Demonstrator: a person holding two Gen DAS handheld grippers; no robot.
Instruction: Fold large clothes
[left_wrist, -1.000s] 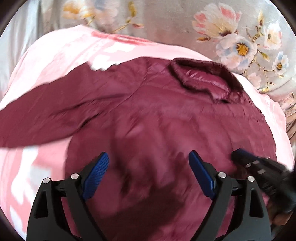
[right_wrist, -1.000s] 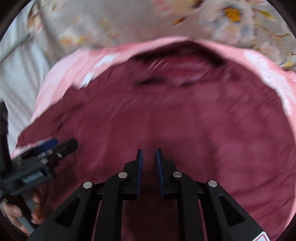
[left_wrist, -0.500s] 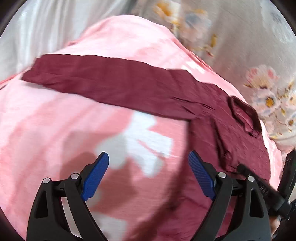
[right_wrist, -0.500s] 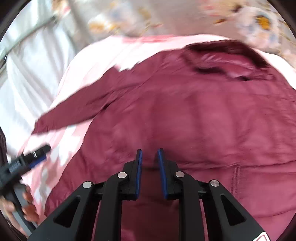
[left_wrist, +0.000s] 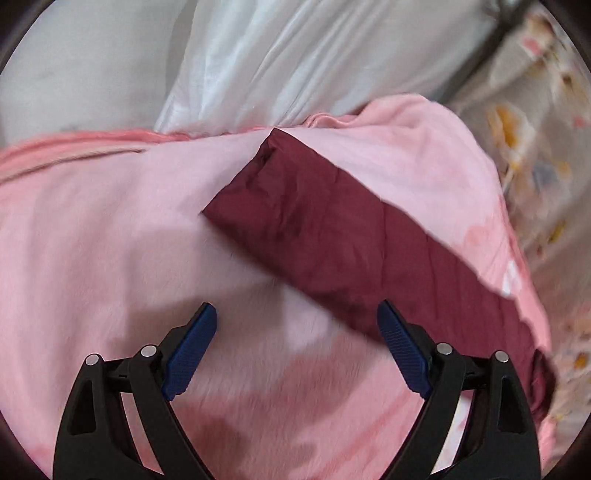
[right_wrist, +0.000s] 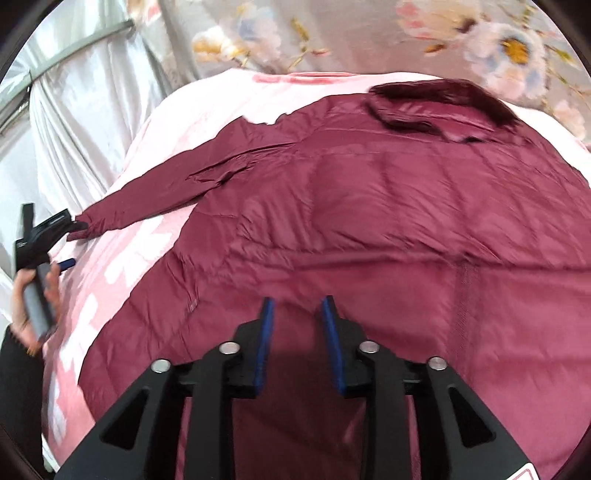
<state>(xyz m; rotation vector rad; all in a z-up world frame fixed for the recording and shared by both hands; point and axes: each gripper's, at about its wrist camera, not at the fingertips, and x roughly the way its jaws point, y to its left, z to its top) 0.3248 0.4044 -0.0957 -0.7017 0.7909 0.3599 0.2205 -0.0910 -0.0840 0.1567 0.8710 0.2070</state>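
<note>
A dark red quilted puffer jacket (right_wrist: 369, 229) lies spread flat on the pink plush blanket (left_wrist: 110, 240) that covers the bed, with its collar (right_wrist: 436, 107) at the far side, near a grey curtain with printed flowers (right_wrist: 369, 33). One long sleeve of the jacket (left_wrist: 332, 229) stretches out to the side across the blanket, and its cuff end points toward the white shiny fabric (left_wrist: 295, 55) behind the bed. My left gripper (left_wrist: 297, 325) hangs over the pink blanket just beside this sleeve; its blue pads stand wide apart and nothing is between them, though the right pad (left_wrist: 400, 347) is over the lower edge of the sleeve. In the right wrist view this same gripper is at the far left, close to the sleeve end, and my left hand (right_wrist: 33, 295) holds its handle. My right gripper (right_wrist: 297, 306) is above the lower part of the jacket body. Its jaws are opening, the gap between the pads is narrow, and I see no fold of fabric pinched between them; the jacket only lies below. The picture is a little blurred at the edges.
</note>
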